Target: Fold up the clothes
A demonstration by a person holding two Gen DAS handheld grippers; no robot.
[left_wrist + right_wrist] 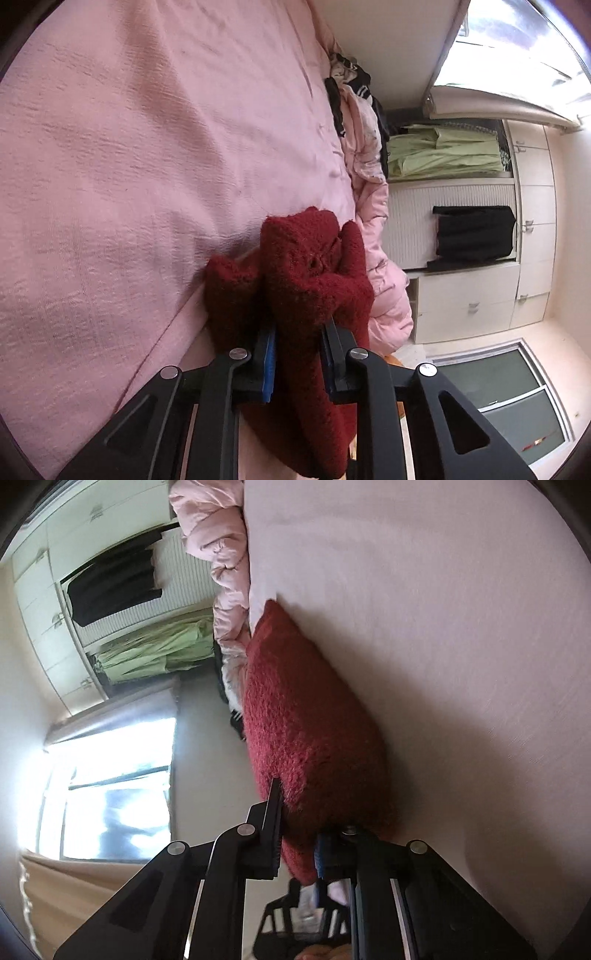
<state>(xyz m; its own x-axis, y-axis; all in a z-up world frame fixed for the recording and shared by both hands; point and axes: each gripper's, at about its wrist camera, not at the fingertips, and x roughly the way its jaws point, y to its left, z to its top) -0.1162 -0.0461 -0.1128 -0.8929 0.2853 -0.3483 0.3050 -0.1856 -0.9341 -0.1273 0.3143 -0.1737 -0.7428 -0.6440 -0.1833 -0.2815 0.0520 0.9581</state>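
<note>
A fuzzy dark red garment (306, 273) lies bunched on the pink bed sheet (147, 147). In the left wrist view my left gripper (297, 332) is shut on a thick fold of it, and the cloth hangs down between the black fingers with blue pads. In the right wrist view the same red garment (303, 720) stretches away along the pink sheet (443, 627). My right gripper (299, 819) is shut on its near edge, with the fabric pinched between the jaws. Below it shows part of the other gripper's black frame (295, 923).
A rumpled pink duvet (376, 229) and dark clothes (351, 85) lie along the bed's far side. Beyond stand a white wardrobe (480, 295) with a hanging black garment (472, 236) and green clothes (443, 151), and a bright window (110, 775).
</note>
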